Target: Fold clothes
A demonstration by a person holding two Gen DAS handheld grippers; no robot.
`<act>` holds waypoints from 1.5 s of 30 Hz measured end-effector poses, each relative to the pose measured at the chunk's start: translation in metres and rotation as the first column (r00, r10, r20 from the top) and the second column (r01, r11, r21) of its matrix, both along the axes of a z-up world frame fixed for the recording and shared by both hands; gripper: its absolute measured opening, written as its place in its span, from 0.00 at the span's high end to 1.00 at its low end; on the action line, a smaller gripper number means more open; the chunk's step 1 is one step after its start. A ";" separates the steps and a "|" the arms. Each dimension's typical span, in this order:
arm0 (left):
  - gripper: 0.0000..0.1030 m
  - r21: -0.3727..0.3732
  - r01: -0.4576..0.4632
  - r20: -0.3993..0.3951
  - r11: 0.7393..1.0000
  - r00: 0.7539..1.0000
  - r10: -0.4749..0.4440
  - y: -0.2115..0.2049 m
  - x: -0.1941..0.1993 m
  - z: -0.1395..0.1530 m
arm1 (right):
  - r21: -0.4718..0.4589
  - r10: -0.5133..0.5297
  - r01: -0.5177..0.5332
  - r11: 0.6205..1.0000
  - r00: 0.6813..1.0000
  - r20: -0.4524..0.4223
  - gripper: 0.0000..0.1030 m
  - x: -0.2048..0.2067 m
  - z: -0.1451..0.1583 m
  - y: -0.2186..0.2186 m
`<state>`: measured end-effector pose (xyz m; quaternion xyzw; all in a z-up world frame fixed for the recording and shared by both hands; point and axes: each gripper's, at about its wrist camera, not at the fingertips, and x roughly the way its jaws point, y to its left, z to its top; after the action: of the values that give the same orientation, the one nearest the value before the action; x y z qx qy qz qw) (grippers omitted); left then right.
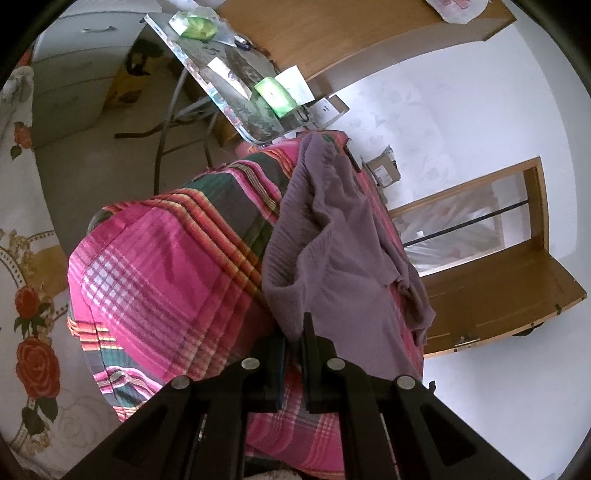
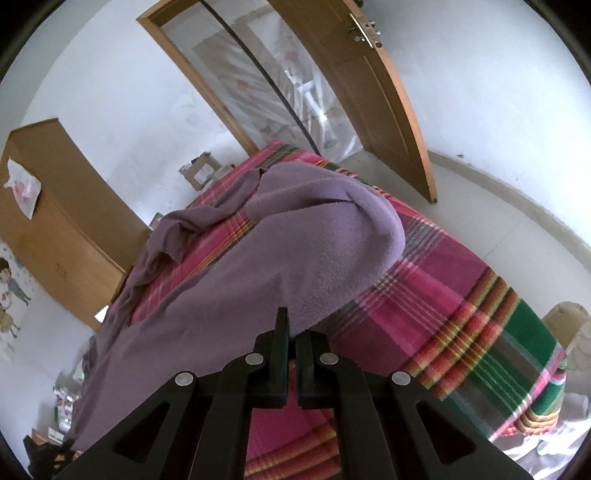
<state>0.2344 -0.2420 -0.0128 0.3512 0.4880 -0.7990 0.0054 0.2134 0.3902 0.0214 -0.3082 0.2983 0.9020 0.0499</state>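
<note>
Left wrist view: a purple knitted garment is seen draped over a pink, green and orange plaid cloth that covers a raised surface; the garment lies along the right part of the cloth, bunched and wrinkled, one limp end hanging off the right edge. The black left gripper is seen at the bottom, its jaws nearly together with the garment's near hem pinched between them. A cluttered small table with green packets is seen beyond the cloth, a wooden cabinet at the top, a wooden door and glazed door frame at the right, a white floral bedsheet at the left edge. Right wrist view: the same purple garment is seen spread across the plaid cloth, one portion lifted and curled over in a rounded fold at centre, a sleeve-like part trailing to the left. The black right gripper is seen at the bottom, jaws closed down to a slit on the garment's near edge, fabric held between the pads. A wooden wardrobe is seen at the left, the open wooden door at the top, pale floor at the right. Neither the person's hands nor sleeves are seen in either view.
</note>
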 end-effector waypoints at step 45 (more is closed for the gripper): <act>0.80 -0.290 0.139 -0.047 0.947 0.986 -0.159 0.049 -0.045 0.090 | 0.268 0.036 -0.041 0.962 0.999 0.024 0.77 0.004 0.041 0.011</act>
<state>0.1889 -0.1926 0.0773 0.3546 0.3394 -0.8710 -0.0212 0.2170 0.4012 0.0624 -0.3127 0.1667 0.9320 0.0764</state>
